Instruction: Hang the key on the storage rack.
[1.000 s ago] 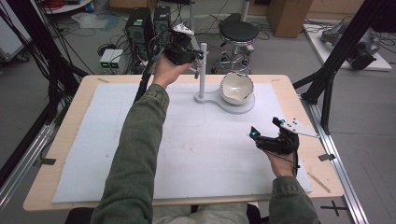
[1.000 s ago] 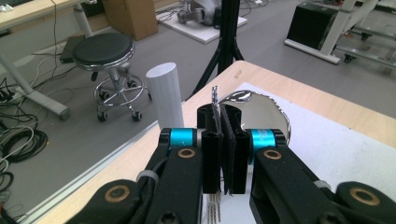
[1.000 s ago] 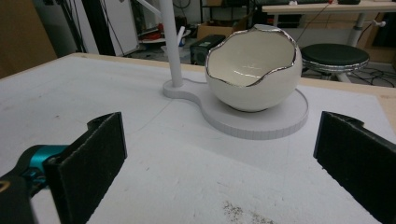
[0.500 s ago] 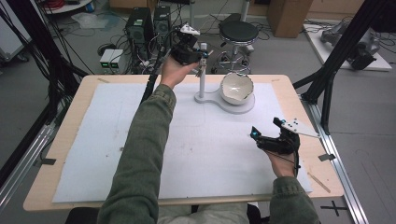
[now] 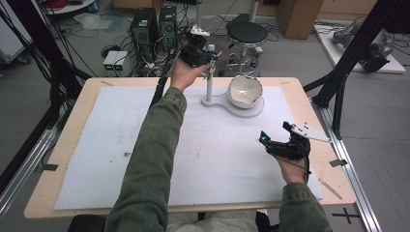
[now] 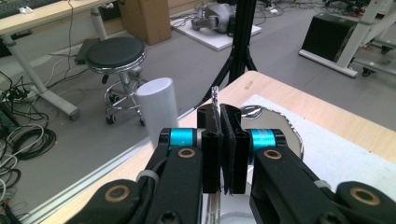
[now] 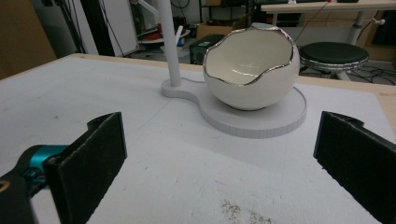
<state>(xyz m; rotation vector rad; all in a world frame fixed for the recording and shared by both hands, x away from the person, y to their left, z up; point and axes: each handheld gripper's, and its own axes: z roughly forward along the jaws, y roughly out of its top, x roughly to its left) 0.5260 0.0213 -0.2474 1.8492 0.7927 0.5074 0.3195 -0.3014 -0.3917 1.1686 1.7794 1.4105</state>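
Observation:
A white stand (image 5: 217, 102) at the table's far middle carries an upright post (image 5: 209, 82) and an egg-shaped white bowl (image 5: 245, 92) with a silver rim. My left gripper (image 5: 210, 60) is held up beside the post's top. In the left gripper view its jaws (image 6: 219, 112) are shut on a thin silvery strand (image 6: 215, 95), like a chain. The strand pokes up above the pads, with the post top (image 6: 159, 109) just to the left. My right gripper (image 5: 274, 133) rests low at the table's right, open and holding nothing (image 7: 222, 140), facing the bowl (image 7: 252, 70).
A white mat (image 5: 96, 145) covers most of the wooden table. Black frame struts (image 5: 348, 63) stand at the right rear corner. Beyond the far edge are a stool (image 5: 246, 31), computer towers (image 5: 154, 24) and loose cables on the floor.
The left gripper has crept slightly rightward and up near the post's top. The right gripper has stayed where it was.

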